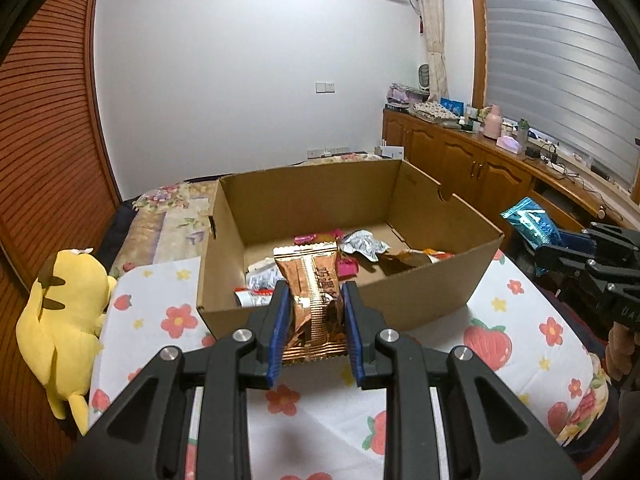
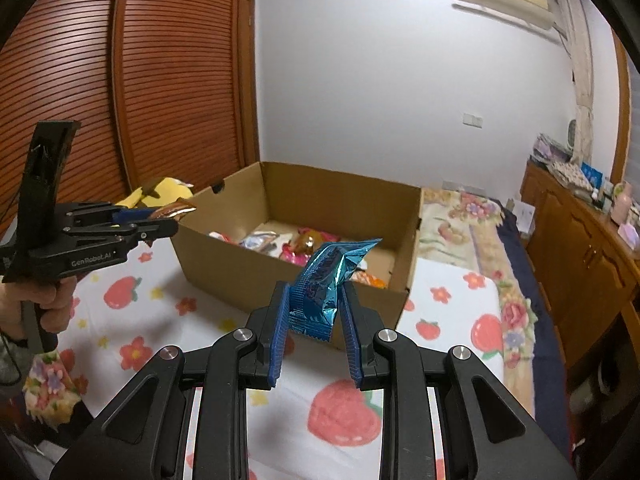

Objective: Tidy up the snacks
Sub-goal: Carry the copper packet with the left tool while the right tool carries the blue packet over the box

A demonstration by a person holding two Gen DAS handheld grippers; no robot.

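Right wrist | left tongs [image 2: 176,216] "GenRobot.AI", clamping brown packet [image 1: 316,300] | right tongs [image 2: 316,300] clamping blue packet [image 2: 324,288], print illegible

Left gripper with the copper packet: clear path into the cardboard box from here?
Probably yes. The left gripper holds the copper packet just short of the cardboard box, whose top is open; nothing stands between.

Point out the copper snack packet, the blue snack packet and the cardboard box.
copper snack packet [image 1: 310,280]: left wrist view, middle of the wrapper.
blue snack packet [image 2: 320,284]: right wrist view, middle of the wrapper.
cardboard box [image 1: 320,196]: left wrist view, inner back wall.
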